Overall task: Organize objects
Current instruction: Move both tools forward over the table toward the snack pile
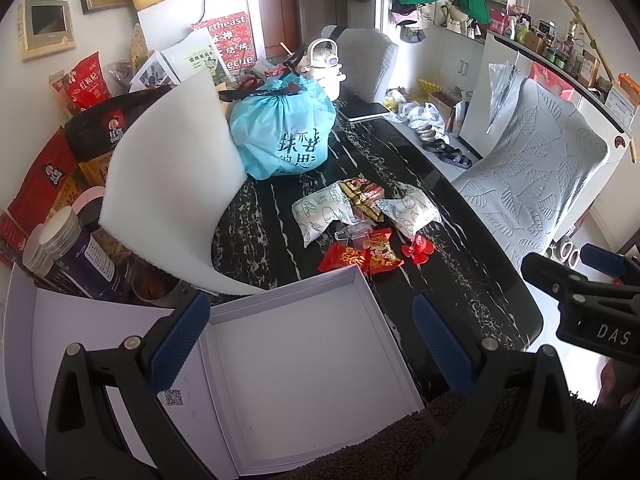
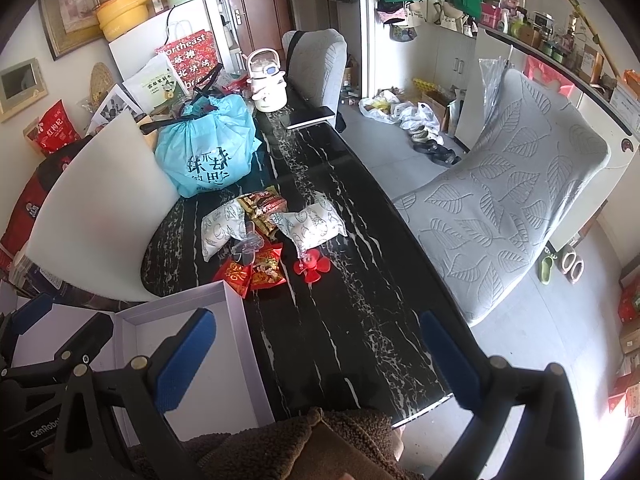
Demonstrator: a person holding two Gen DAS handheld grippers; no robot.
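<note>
Both grippers, left gripper [image 1: 308,344] and right gripper [image 2: 316,356], gape, grasping nothing, over the white box [image 1: 304,364] at the table's near edge; 2 soft pillow packets [image 1: 320,216] want gentle pinches at the crimped ends.

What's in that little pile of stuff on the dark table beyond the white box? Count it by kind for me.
White leaf-print packets: 2
Red and gold snack packets: 3
Red plastic flower: 1
Clear plastic piece: 1
Total: 7
</note>
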